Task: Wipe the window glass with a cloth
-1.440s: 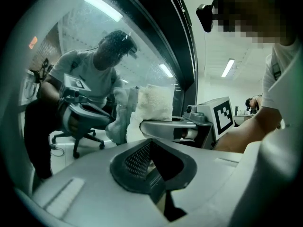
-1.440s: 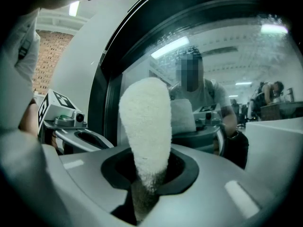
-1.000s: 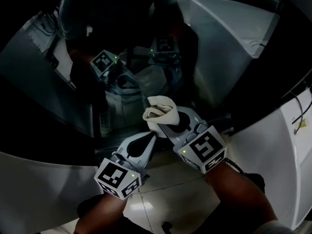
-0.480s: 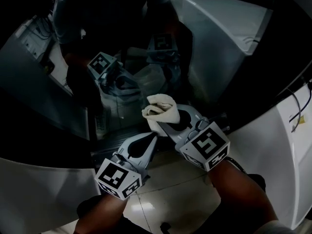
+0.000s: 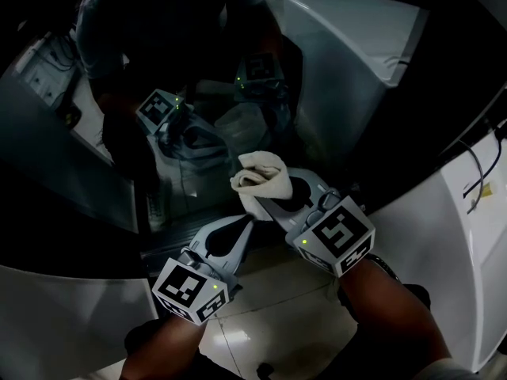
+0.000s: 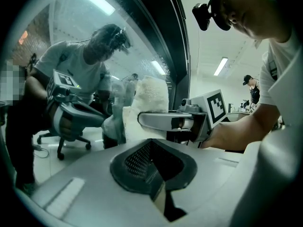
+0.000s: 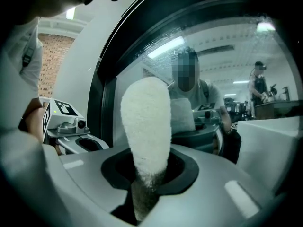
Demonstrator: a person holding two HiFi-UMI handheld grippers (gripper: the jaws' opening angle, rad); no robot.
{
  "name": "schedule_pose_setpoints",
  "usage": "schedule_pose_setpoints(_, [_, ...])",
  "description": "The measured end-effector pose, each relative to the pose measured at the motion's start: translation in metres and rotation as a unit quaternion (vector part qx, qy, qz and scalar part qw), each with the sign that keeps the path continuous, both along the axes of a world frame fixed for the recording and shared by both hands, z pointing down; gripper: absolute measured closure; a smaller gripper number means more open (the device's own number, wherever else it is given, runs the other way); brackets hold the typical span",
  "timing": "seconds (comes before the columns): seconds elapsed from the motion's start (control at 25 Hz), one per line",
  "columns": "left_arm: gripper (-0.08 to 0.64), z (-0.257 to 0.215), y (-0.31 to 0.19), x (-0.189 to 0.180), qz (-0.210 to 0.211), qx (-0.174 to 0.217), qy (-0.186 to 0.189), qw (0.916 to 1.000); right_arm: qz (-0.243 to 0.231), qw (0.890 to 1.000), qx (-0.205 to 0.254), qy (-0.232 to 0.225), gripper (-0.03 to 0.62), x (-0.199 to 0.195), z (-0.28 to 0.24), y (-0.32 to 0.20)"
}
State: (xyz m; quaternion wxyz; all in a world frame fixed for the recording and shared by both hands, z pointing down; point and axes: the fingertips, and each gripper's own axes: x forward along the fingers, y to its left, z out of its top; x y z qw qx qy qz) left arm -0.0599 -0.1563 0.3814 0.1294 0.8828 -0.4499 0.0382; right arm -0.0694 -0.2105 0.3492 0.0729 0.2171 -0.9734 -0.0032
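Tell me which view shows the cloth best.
Right gripper view: the cloth stands large and central, clamped in the right gripper. Head view shows the cloth small and dim; left gripper view, side-on, partly behind a jaw.

The cloth (image 7: 146, 126) ends hidden inside the right gripper (image 7: 147, 176); its contact with the window glass (image 7: 227, 56) cannot be told. The right forearm (image 5: 392, 323) runs off the head view's lower edge.

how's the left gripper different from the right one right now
The right gripper is shut on the cloth; the left gripper is shut on nothing. The right gripper reaches farther forward and holds the cloth up by the window glass; the left gripper sits lower, with its tip beside the right one's jaws. Both are grey and carry a marker cube.
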Motion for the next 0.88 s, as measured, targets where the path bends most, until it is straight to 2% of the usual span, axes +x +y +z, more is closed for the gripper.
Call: schedule_pose_setpoints(0.88, [0.545,0.010,-0.002,-0.010,0.023,-0.008,0.001,0.9997,0.053,0.999,-0.004,0.009,0.509,0.022,0.003,-0.017])
